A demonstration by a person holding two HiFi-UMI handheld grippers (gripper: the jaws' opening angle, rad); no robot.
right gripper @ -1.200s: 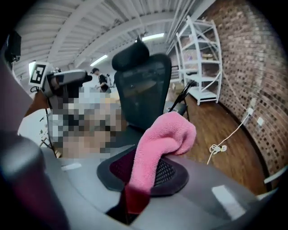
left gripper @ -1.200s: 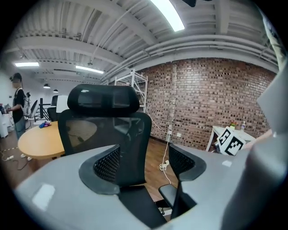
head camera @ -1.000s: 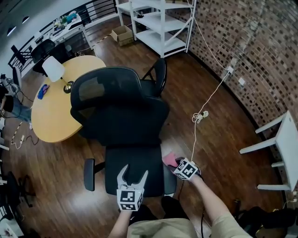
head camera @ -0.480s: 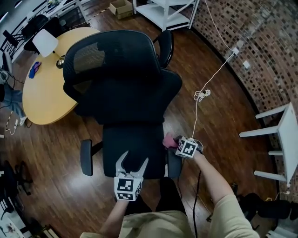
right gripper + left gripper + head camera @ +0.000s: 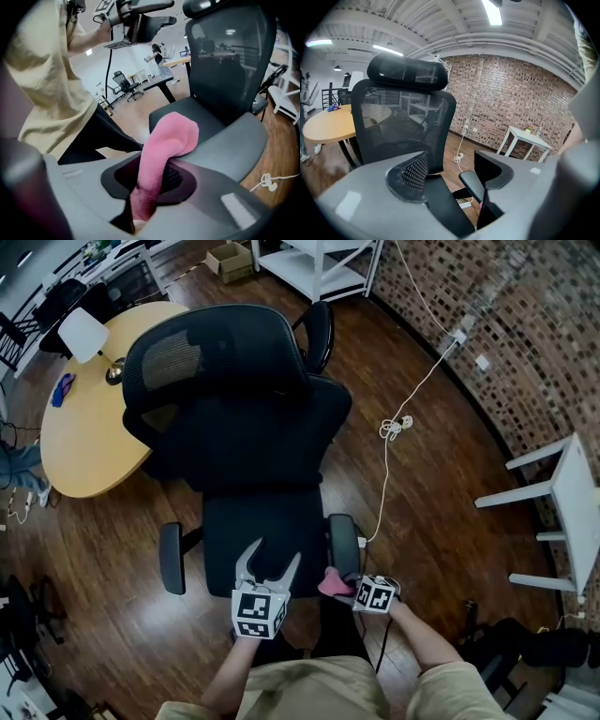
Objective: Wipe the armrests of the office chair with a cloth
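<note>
As it clamps cloth, right gripper has slid seemingly off armrest.

"What did the person wear?"

"A beige short-sleeved shirt and black trousers."

"And the tools?"

"The left gripper and right gripper were grey, each bearing a cube of black-and-white square markers."

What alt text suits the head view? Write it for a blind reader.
From above, a person's right gripper holds a pink cloth at the front end of one armrest of a black office chair. The left gripper, open and empty though its jaws have just been closing, hovers above the seat.
</note>
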